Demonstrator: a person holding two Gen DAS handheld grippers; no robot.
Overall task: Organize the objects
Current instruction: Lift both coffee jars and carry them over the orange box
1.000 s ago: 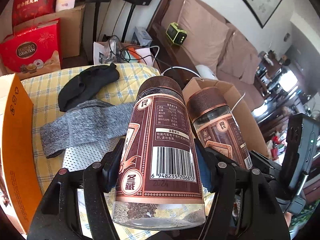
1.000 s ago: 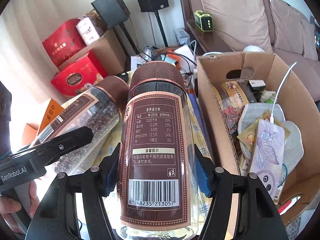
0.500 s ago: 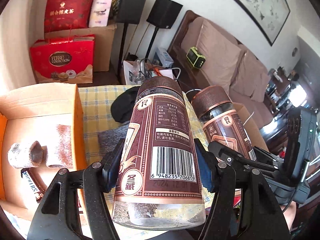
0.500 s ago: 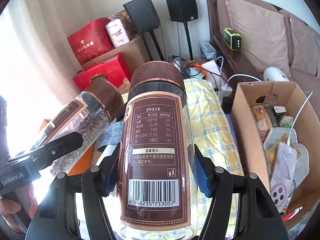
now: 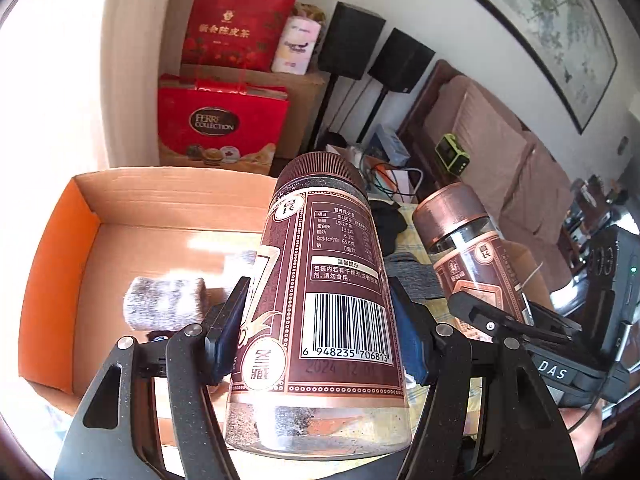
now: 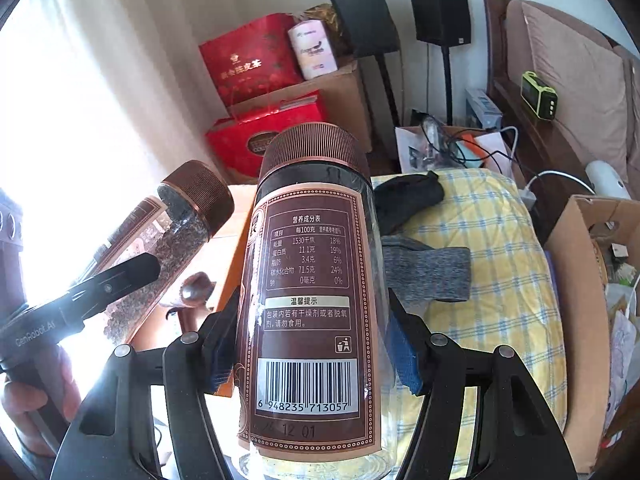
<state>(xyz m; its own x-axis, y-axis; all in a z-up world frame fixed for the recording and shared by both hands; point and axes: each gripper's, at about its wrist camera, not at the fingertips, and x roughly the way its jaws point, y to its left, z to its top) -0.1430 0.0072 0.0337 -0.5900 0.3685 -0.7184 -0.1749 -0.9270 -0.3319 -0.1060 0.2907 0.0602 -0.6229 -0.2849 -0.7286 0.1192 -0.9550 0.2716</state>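
Your left gripper (image 5: 318, 330) clamps brown-labelled clear plastic jar (image 5: 320, 300), base cut off, above orange-sided cardboard box (image 5: 56, 264). Right gripper (image 6: 310, 350) clamps matching second jar (image 6: 308, 280); grey fabric (image 6: 428, 272) at 3 o'clock partly hidden.

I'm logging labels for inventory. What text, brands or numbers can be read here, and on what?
"6 948235 706813" and "冬藏": left jar, held by left gripper.
"6 948235 713057", "营养成分表", "温馨提示": right jar, held by right gripper.
"FERRE… COLLECTION": red gift bag.
"DAS": right gripper body, left view.
"GenRobot.AI": left gripper body, right view.
Red tea box: gold characters too blurred to read.
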